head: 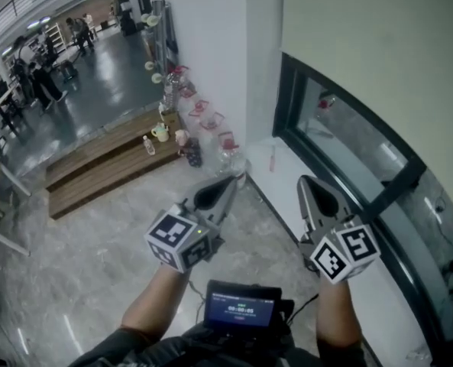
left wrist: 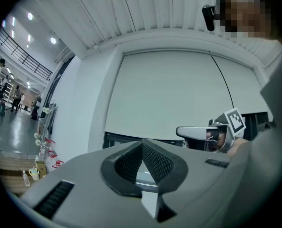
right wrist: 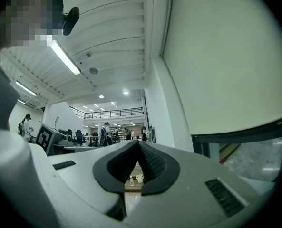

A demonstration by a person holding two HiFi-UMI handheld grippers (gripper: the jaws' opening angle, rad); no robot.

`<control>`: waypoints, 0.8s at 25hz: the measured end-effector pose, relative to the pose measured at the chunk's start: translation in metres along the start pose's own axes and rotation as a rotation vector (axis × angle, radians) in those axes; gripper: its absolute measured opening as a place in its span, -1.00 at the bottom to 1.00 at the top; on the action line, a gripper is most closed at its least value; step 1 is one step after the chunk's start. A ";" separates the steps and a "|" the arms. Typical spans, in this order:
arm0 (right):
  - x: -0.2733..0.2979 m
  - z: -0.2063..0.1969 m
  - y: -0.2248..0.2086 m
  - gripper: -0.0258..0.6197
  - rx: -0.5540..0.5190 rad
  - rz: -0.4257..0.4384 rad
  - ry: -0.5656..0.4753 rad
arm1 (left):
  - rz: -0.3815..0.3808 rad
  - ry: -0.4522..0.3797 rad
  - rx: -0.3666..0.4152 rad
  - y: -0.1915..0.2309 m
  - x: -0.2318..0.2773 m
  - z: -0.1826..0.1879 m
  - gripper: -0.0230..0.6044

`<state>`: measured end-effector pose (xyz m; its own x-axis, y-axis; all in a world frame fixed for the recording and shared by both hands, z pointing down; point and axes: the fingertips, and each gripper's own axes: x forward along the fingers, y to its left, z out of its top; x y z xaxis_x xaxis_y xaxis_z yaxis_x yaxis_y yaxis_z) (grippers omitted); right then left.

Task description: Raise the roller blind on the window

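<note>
Polished grey stone floor. A two-step wooden platform stands on it at the far edge, its right end near the white wall. On the platform's upper step, toward that right end: one small clear bottle upright, and one pale mug just beside it. Clear containers with red parts line the floor's wall edge.

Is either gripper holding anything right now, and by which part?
Nothing is held: the left gripper and the right gripper both have jaws together, empty.
</note>
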<state>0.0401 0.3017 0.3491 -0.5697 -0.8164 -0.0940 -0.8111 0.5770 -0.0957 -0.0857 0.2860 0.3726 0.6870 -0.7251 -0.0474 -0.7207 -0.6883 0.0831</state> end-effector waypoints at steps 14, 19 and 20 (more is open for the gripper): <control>0.066 0.012 -0.105 -0.87 0.006 0.061 -0.039 | 0.079 -0.003 0.013 0.041 0.107 0.012 -0.95; 0.090 0.010 -0.125 -0.87 0.025 0.065 -0.035 | 0.070 -0.001 0.021 0.055 0.135 0.017 -0.95; 0.095 0.009 -0.130 -0.87 0.028 0.060 -0.032 | 0.064 -0.003 0.019 0.060 0.141 0.017 -0.95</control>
<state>0.0924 0.1492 0.3441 -0.6121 -0.7796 -0.1324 -0.7715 0.6255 -0.1162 -0.0334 0.1418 0.3536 0.6392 -0.7677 -0.0451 -0.7648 -0.6407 0.0671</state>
